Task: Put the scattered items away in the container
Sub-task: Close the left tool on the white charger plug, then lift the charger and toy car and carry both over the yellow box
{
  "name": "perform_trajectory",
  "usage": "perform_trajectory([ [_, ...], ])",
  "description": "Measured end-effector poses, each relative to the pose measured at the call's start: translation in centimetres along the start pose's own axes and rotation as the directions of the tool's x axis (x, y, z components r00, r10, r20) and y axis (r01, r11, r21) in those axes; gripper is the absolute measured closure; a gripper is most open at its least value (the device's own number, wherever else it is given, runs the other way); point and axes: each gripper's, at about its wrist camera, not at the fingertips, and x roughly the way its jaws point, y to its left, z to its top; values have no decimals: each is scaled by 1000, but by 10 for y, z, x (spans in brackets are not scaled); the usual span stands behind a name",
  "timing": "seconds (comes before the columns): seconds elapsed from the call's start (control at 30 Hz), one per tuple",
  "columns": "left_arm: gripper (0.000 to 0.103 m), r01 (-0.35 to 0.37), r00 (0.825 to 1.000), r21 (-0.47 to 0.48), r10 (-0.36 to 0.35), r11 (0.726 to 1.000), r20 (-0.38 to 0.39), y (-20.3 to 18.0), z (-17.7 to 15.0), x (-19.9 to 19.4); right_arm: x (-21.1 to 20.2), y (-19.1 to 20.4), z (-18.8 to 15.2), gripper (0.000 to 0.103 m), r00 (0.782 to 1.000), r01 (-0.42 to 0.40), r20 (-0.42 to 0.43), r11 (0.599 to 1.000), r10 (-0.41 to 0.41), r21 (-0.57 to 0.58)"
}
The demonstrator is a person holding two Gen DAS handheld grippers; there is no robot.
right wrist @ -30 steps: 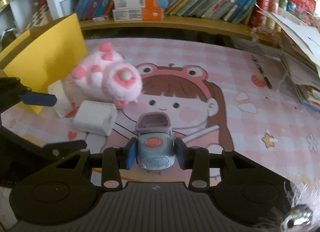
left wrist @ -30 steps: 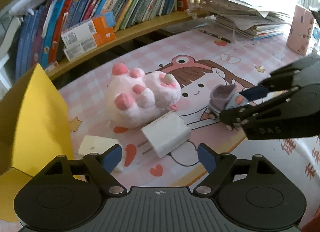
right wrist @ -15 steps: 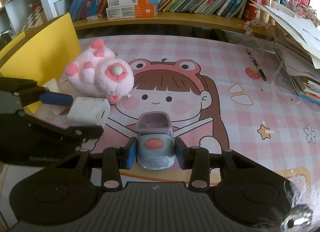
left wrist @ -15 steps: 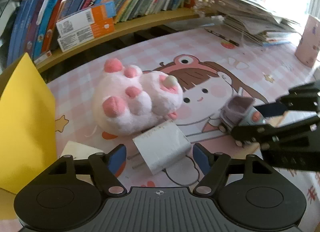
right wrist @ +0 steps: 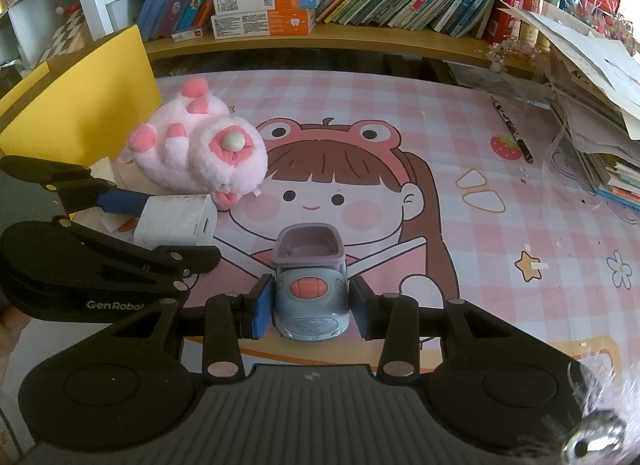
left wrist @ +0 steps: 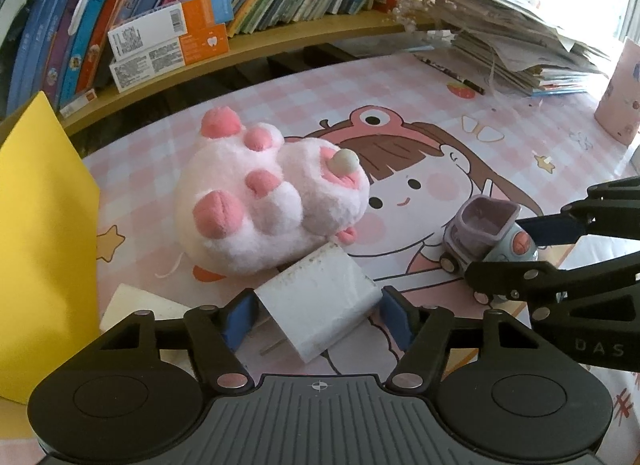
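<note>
Now left tongs (left wrist: 316, 317) closing around white boxy plastic charger (left wrist: 320, 307) near the bench's left edge, pads not yet pressing. Right tongs (right wrist: 308, 303) clamped on small grey-lilac plastic toy car (right wrist: 310, 297), mid-bench. Risk: charger sits skewed, may twist out. Yellow cardboard container (left wrist: 40, 233) stands at far left.

Fluffy pink plush toy (left wrist: 264, 201) – soft, fuzzy cloth; the white charger (left wrist: 320, 315) is smooth matt plastic, the toy car (right wrist: 310, 297) glossy plastic, the desk (right wrist: 460, 113) mat slick and printed.
</note>
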Motion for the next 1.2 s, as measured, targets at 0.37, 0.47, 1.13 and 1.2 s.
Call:
perform_trajectory([
  [0.37, 38, 33, 999, 18, -33, 999, -8, -1, -2, -5, 3, 1, 1, 64, 1000, 2, -10, 1000, -2, 3],
  [0.47, 38, 44, 999, 31, -44, 999, -4, -3, -4, -10, 2, 1, 1, 64, 1000, 0, -10, 1000, 0, 6],
  [1.13, 38, 52, 997, 12, -53, 999, 62, 1, -16, -66, -30, 12, -6, 65, 999, 7, 37, 1000, -7, 9],
  [1.2, 38, 55, 996, 11, -55, 998, 72, 2, -17, -72, -34, 14, -9, 65, 999, 11, 39, 1000, -12, 13],
])
